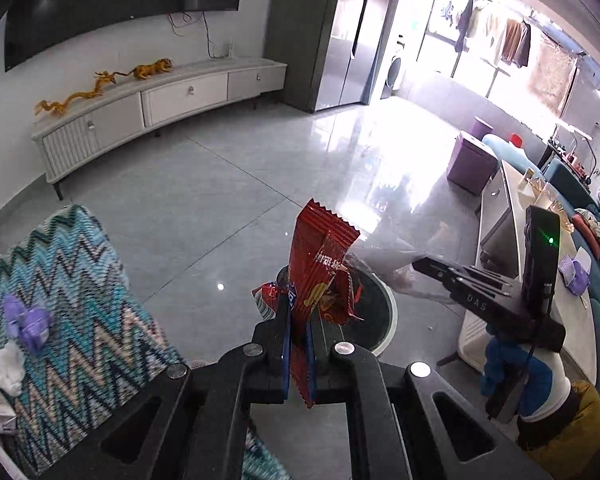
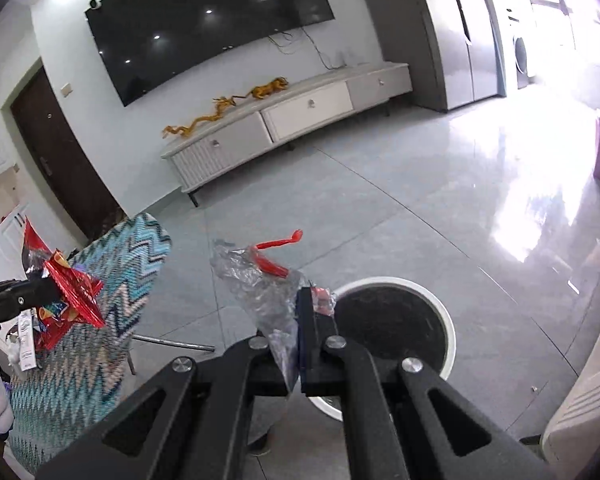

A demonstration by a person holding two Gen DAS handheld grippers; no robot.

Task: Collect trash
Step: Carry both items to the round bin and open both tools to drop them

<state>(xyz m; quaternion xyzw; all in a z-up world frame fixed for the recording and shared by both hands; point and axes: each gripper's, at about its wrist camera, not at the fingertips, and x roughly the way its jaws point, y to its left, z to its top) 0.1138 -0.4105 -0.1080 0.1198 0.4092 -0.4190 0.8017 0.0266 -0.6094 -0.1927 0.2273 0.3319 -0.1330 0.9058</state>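
Note:
My left gripper [image 1: 299, 322] is shut on a red snack wrapper [image 1: 320, 276] that stands up between its fingers, above the round white-rimmed bin [image 1: 386, 312]. It also shows in the right wrist view [image 2: 40, 292], with the wrapper [image 2: 74, 292]. My right gripper [image 2: 296, 320] is shut on a clear plastic bag with a red strip [image 2: 260, 280], left of and above the bin [image 2: 396, 324]. The right gripper [image 1: 420, 266] shows at the right of the left wrist view, holding the clear bag [image 1: 384, 260].
A zigzag-patterned cloth surface [image 1: 72, 300] at the left holds crumpled purple trash [image 1: 30, 322] and white tissue [image 1: 10, 366]. A white table [image 1: 512, 216] and a teal sofa [image 1: 580, 200] stand right. A TV cabinet [image 1: 160, 104] lines the far wall across the grey tiled floor [image 1: 240, 184].

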